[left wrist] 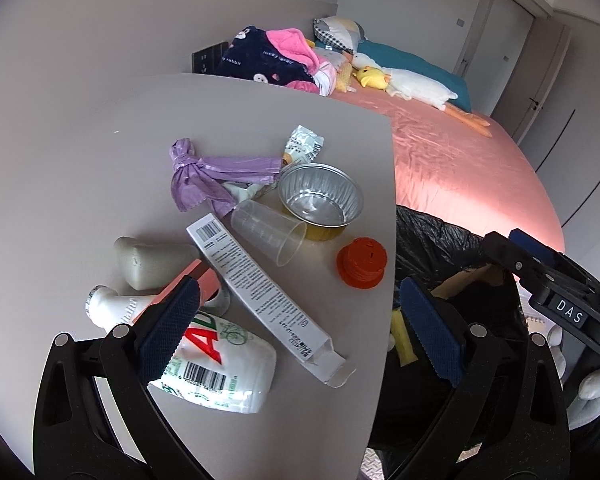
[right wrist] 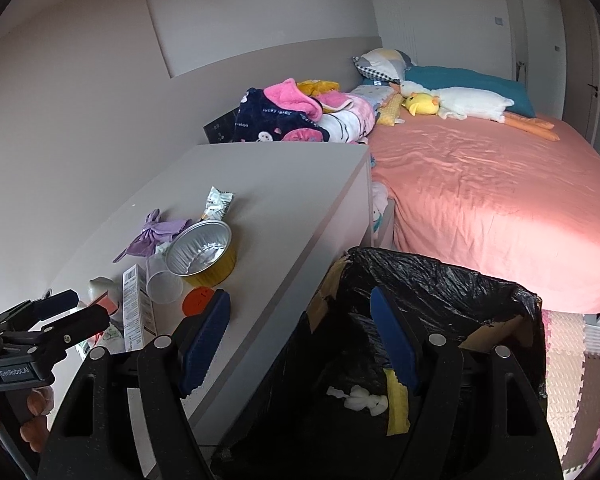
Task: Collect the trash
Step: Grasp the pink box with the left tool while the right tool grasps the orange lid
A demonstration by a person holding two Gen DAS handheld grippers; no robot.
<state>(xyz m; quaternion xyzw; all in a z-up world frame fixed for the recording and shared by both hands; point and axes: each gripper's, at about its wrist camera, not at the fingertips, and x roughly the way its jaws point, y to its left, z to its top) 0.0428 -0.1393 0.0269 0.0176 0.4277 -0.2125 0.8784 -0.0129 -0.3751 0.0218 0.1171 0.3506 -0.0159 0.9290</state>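
Bedside table (left wrist: 80, 184) holds "AD" bottle (left wrist: 220, 364); left gripper (left wrist: 300, 336), right gripper (right wrist: 300, 340) gape empty.

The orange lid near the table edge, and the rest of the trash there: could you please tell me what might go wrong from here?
1. The orange lid sits close to the table edge beside the black-lined bin; a nudge could drop it to the floor.
2. The clear plastic cup lies on its side against the foil bowl and might roll away.
3. Both tools, left tool and right tool, are open and empty.
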